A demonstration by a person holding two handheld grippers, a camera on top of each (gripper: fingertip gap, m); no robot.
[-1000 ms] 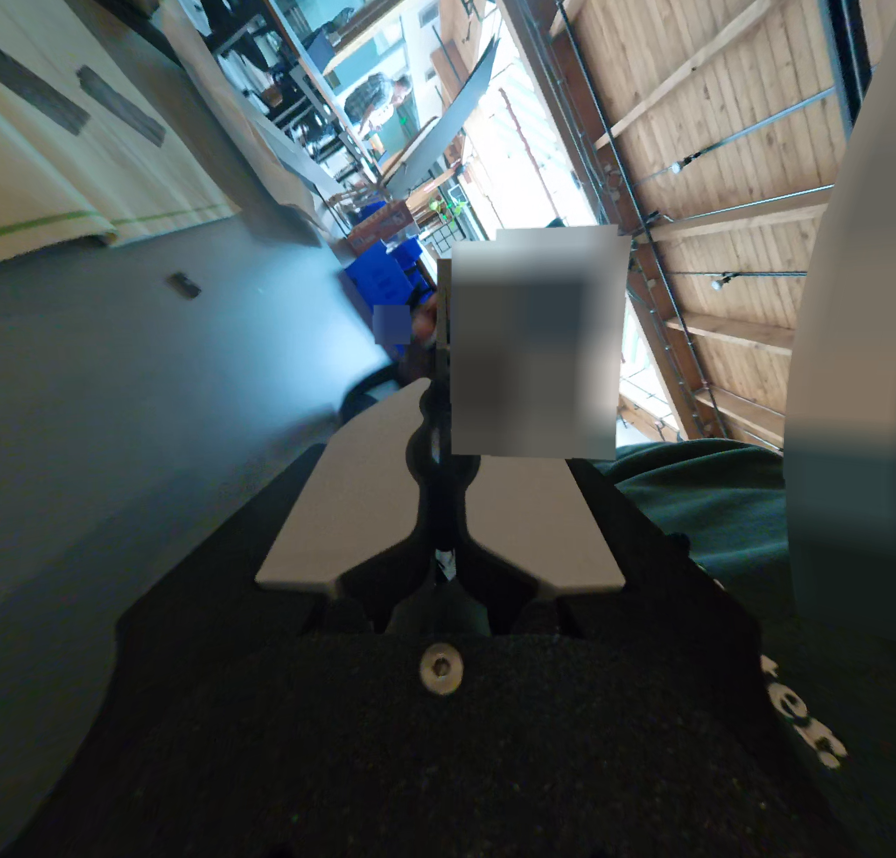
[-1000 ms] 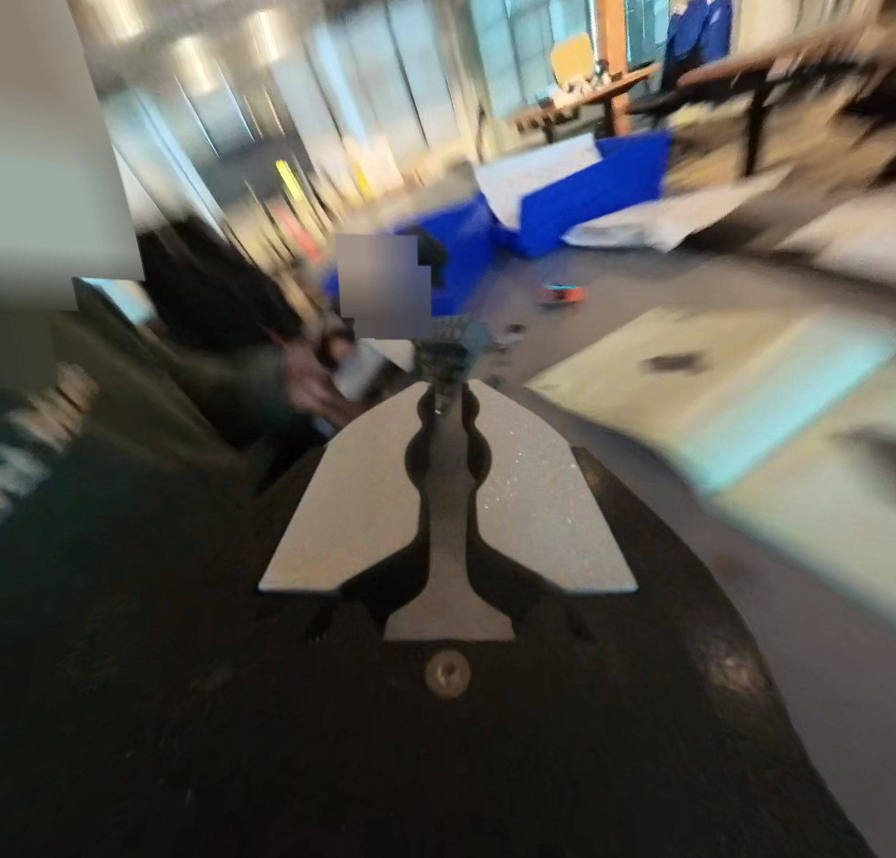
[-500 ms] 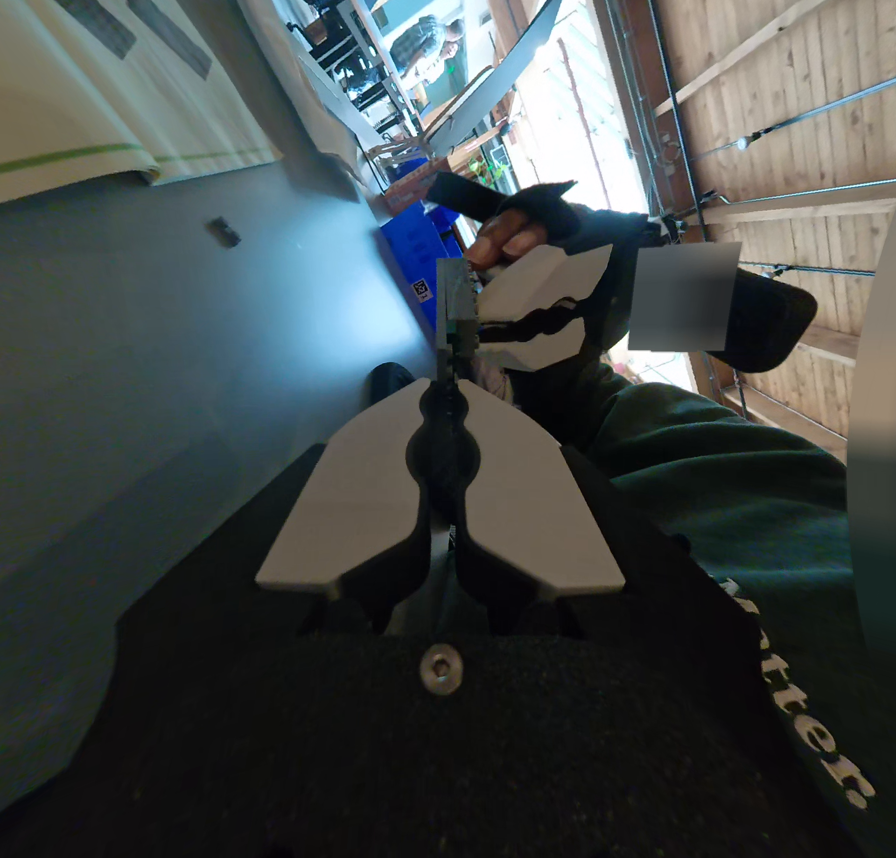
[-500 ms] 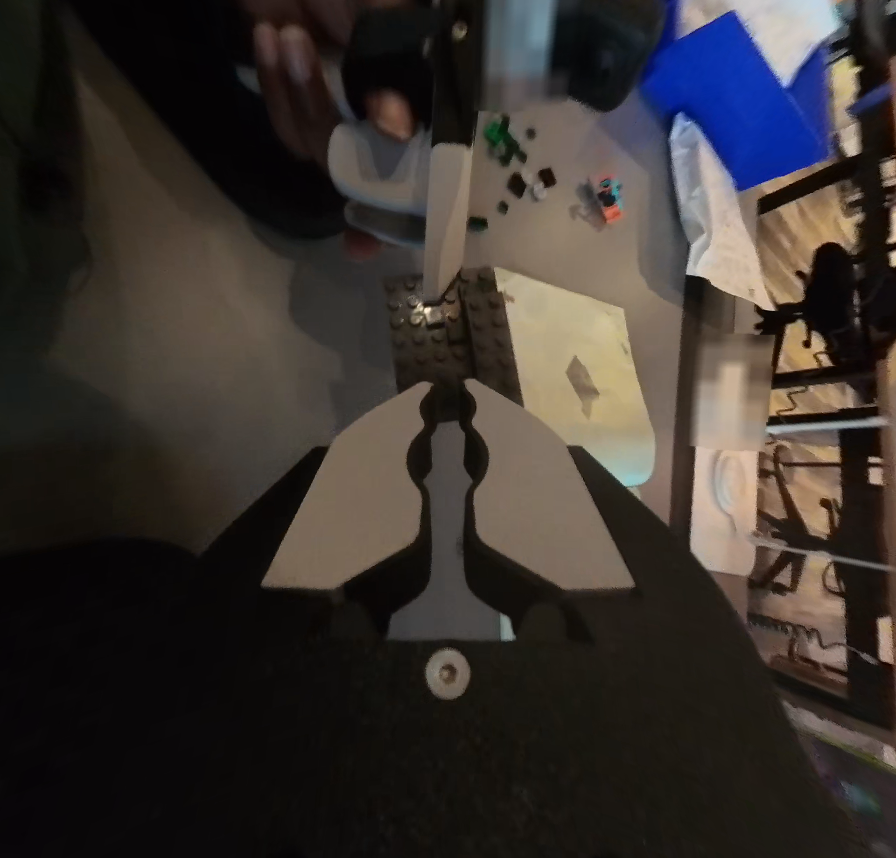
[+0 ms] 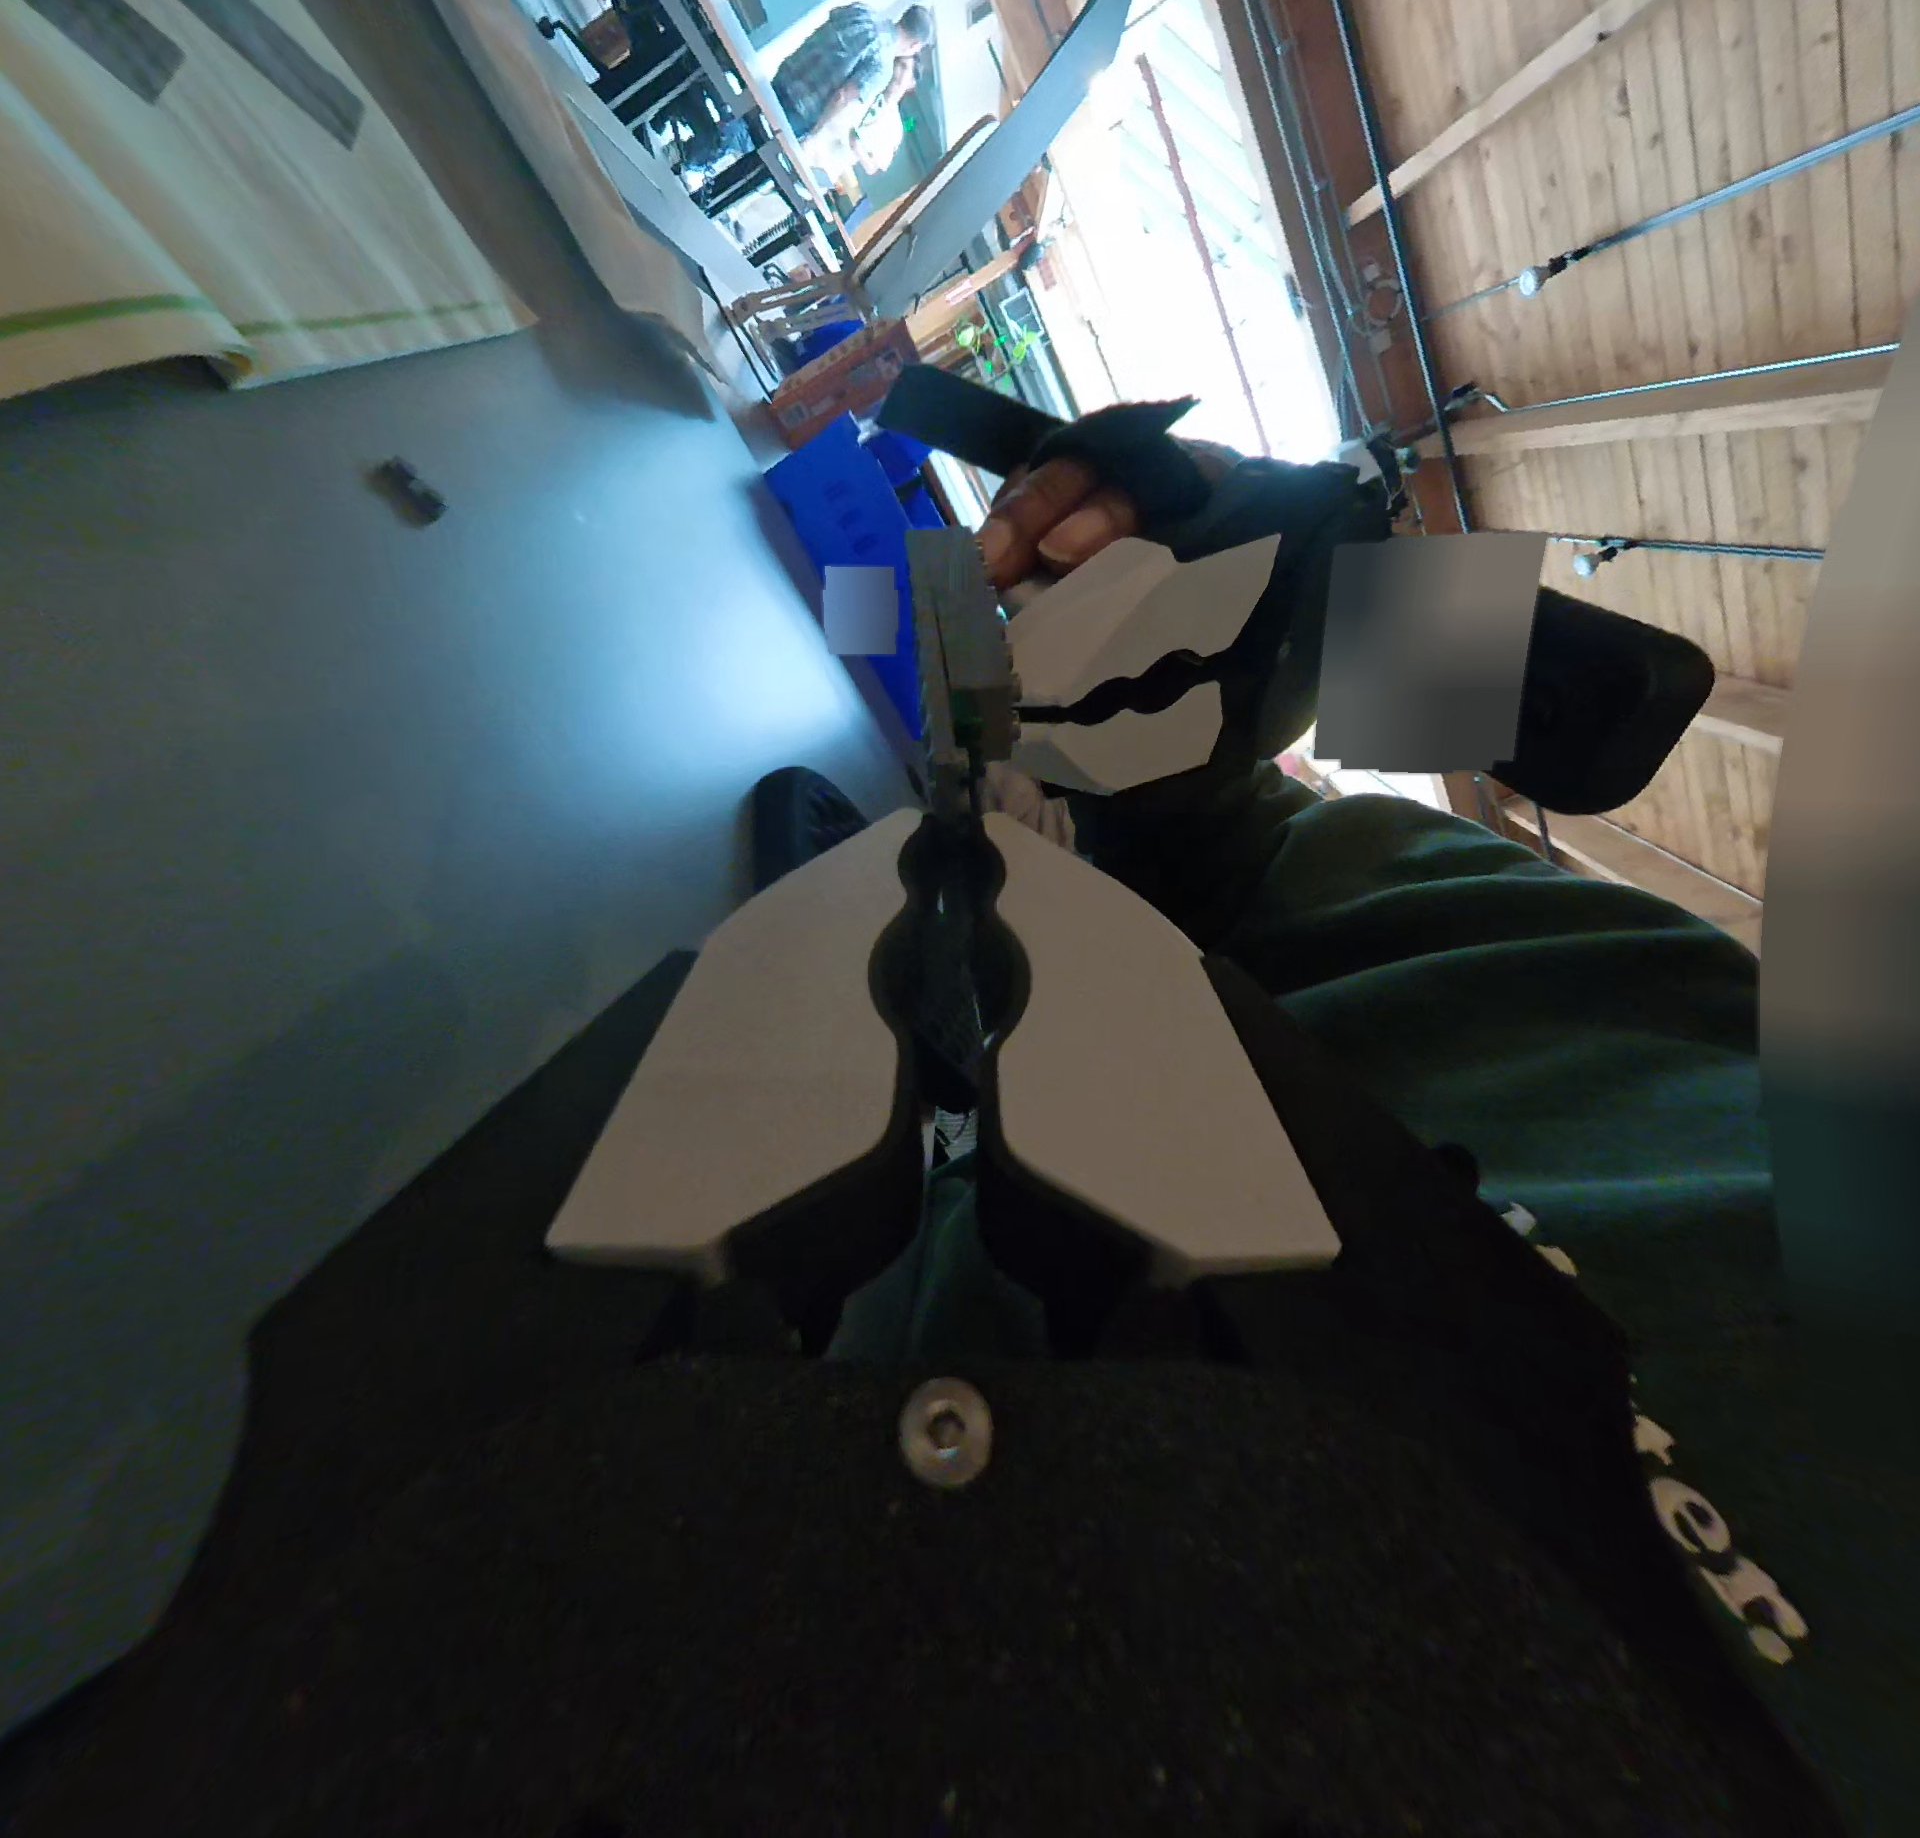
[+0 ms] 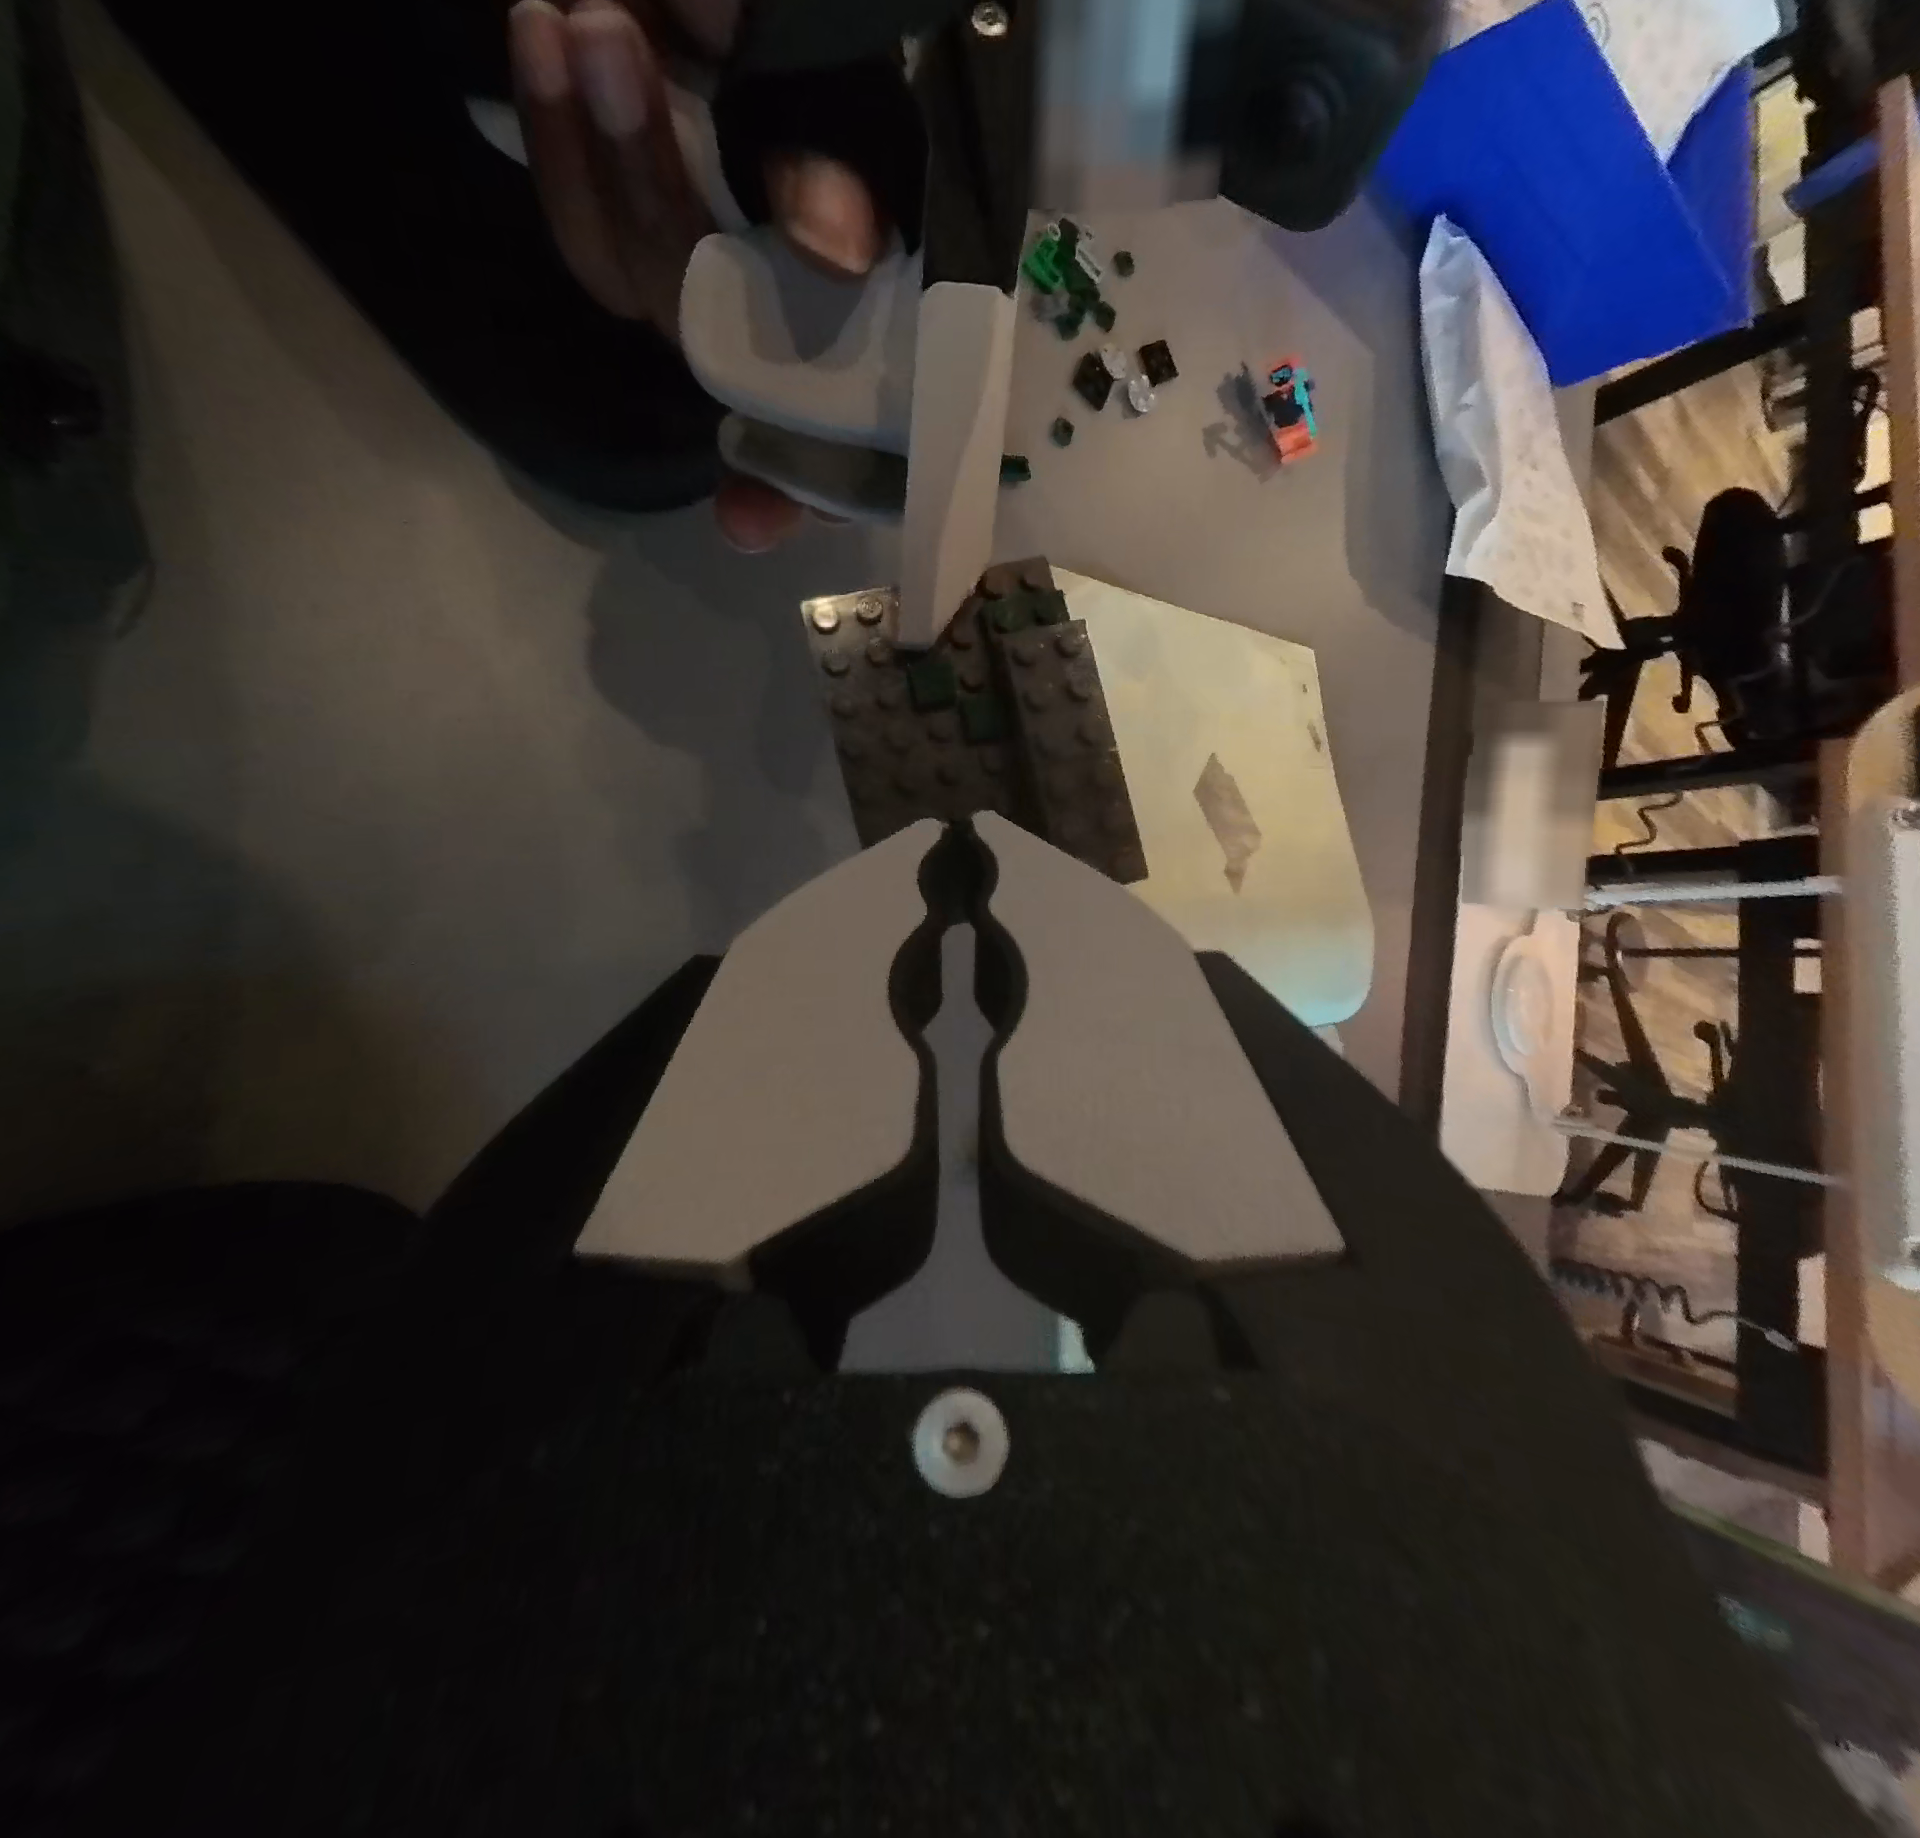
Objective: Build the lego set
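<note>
Since half a second ago both views have steadied and sharpened, and the grey lego plate assembly sits a little larger at frame centre, its grip unchanged. At the left of the left wrist view lies the grey desk, with a small dark brick in the upper left. At centre the left claw pinches the lower edge of the assembly, seen edge-on. Right of it the right claw clamps the plate's other side. In the right wrist view, loose green and black pieces and a small orange figure lie on the desk, upper centre.
</note>
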